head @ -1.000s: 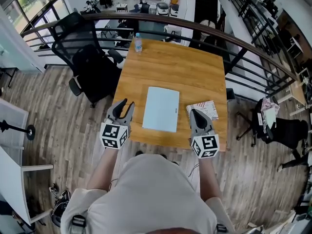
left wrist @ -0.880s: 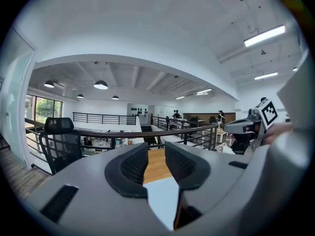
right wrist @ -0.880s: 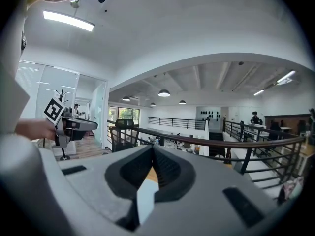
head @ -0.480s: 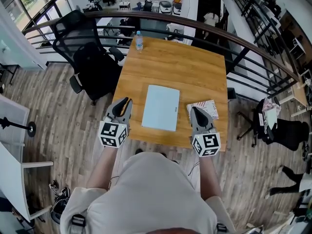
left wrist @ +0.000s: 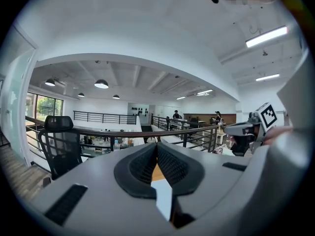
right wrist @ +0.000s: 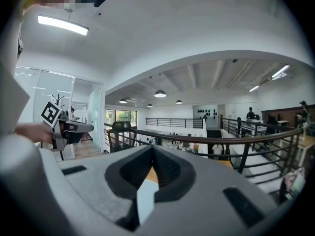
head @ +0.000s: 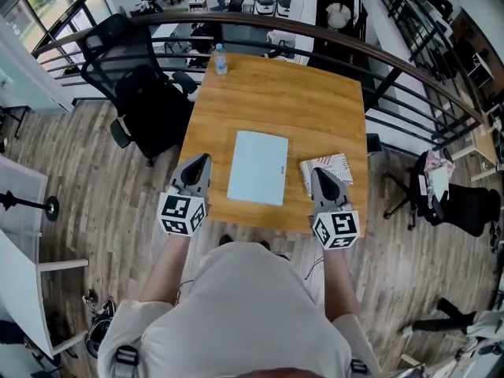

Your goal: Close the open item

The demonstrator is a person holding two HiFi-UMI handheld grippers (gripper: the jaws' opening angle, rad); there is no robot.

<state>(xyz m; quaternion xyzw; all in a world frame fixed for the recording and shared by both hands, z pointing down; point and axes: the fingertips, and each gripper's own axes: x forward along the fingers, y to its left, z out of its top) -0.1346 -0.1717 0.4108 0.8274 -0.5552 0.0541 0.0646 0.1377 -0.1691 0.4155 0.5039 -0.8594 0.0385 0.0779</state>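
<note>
**Lid appears down; remaining risk is needless contact**

We find the laptop lying flat on the table, towards the near edge and between the two grippers, touching neither. From overhead its lid looks fully down, though we cannot confirm from that height that it has seated all round.

The left gripper has just been closing. Its jaws now meet with nothing between them. The right gripper is likewise closed and empty. It is held above a printed booklet just right of the laptop.

Risks, in our judgement:
- A further push on the lid with closed, hard jaw tips could mark the shell. It could also slide the laptop towards the near edge, as nothing braces it.
- If the right gripper drops, it could catch the booklet and drag it towards the table corner.
- If the lid is in fact slightly proud, pressing on one side only could twist the hinge.

The bottle at the far edge is well apart and not at risk.
</note>
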